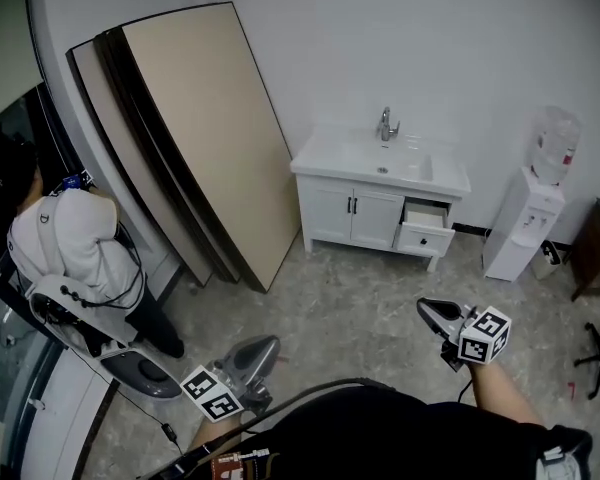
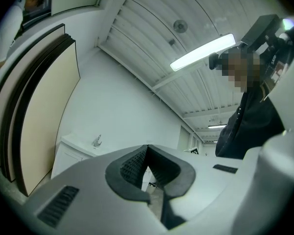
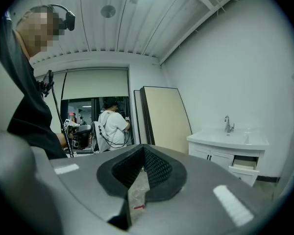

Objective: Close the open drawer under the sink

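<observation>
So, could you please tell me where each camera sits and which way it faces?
Head view: on the person's head, looking down toward the vanity and open drawer; torso, left tool and right tool show.
Left gripper view: on the left tool, tilted up at the ceiling; shut jaws and torso show.
Right gripper view: on the right tool, facing the vanity; shut jaws and shoulder show.
Shared: all three see vanity and leaning boards.

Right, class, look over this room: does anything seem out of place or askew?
Yes. The drawer at the right of the sink cabinet stands pulled out, its inside showing. Also, large flat panels lean tilted against the wall rather than standing upright.
</observation>
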A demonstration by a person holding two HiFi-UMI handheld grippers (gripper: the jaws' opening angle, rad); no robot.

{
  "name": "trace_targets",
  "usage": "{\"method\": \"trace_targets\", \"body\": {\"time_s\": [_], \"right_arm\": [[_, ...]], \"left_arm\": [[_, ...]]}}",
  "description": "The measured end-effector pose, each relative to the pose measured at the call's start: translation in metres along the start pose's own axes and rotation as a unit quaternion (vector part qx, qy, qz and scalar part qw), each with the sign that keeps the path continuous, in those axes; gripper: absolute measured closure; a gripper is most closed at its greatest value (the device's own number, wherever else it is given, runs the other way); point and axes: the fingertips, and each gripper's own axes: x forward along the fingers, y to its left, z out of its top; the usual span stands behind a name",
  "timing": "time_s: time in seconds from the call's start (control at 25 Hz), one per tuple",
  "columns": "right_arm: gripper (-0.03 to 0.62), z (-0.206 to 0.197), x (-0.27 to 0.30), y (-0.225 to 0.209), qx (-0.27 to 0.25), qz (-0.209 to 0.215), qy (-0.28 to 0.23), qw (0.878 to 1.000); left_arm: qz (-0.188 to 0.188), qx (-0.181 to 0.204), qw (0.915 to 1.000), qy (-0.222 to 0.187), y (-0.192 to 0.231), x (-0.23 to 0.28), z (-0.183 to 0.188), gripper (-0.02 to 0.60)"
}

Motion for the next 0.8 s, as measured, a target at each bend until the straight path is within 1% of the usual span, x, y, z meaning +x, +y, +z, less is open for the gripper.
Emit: {"method": "trace_targets", "body": {"time_s": [0.24, 0.48, 0.6, 0.8], "right_arm": [[0.597, 0.005, 0.059, -0.006, -0.003, 0.003, 0.017, 1.0], [0.597, 0.005, 0.096, -0.037, 0.006, 0.011, 0.019, 1.0], [0.597, 0.005, 0.113, -0.066, 0.008, 0.02, 0.017, 1.0], [0.597, 0.015, 0.131, -0.141, 0.013, 0.037, 0.008, 0.999]], "left_arm": [[0.01, -0.011, 0.9999, -0.003, 0.058, -0.01, 0.015, 0.581], [0.025, -0.021, 0.9995, 0.002, 0.097, 0.001, 0.013, 0.581], [0.031, -0.018, 0.9993, 0.003, 0.115, 0.024, 0.015, 0.581], [0.047, -0.004, 0.9989, 0.001, 0.14, 0.09, 0.017, 0.581]]}}
